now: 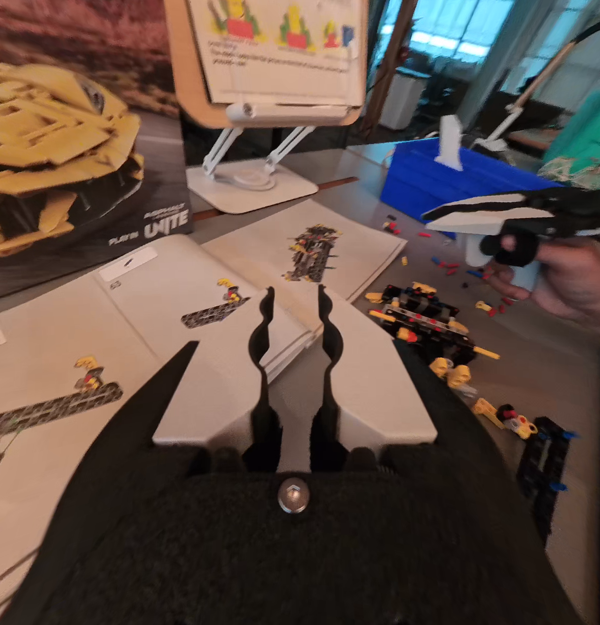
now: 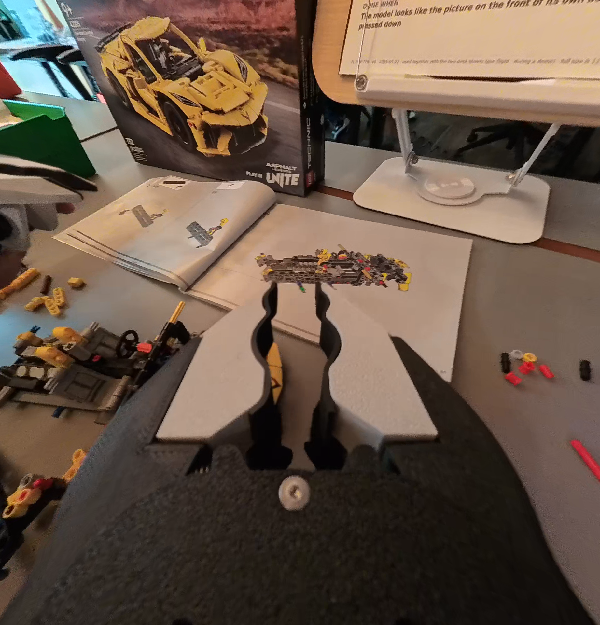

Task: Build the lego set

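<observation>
Above the open manual (image 1: 176,304), both grippers (image 1: 294,291) (image 2: 295,287) hover, jaws parted.

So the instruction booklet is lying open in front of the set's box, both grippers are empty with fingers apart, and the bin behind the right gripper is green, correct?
Not quite: the bin behind the right gripper is blue, as the left wrist view shows. The rest holds: the booklet lies open before the box, and the left gripper and right gripper are empty with fingers apart.
</observation>
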Available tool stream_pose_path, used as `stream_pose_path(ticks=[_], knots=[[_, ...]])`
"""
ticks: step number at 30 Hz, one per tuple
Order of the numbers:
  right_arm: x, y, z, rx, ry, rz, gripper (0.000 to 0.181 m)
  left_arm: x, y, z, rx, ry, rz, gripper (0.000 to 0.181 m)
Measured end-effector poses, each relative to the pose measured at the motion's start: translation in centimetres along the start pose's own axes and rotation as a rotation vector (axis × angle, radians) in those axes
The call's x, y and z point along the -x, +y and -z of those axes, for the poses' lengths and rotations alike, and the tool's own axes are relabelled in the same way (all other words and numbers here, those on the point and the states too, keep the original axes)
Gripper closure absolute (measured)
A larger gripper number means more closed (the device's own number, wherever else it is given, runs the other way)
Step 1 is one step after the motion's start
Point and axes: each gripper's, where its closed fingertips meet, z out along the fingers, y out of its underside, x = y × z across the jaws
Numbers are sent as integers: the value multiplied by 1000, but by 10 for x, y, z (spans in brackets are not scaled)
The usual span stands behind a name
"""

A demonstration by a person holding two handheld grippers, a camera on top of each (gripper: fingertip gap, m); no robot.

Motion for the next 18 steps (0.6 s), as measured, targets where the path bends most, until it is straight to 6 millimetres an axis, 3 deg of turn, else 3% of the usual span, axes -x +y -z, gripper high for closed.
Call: stream_pose_path(ticks=[4, 7, 10, 13, 15, 18], knots=[[11, -7, 4, -52, -50, 15, 157, -30, 8, 4, 105, 128, -65, 155], [27, -13, 14, -81, -129, -8, 158, -73, 17, 18, 199, 312, -94, 154], [80, -6, 45, -21, -418, -101, 158, -124, 40, 55, 325, 528, -75, 153], [138, 44, 83, 186, -645, 79, 152, -146, 72, 80, 414, 517, -130, 152], [152, 78, 96, 275, -647, 216, 151, -155, 95, 84, 451, 459, -217, 152], [158, 101, 102, 330, -644, 315, 151, -164, 123, 75, 509, 359, -362, 153]])
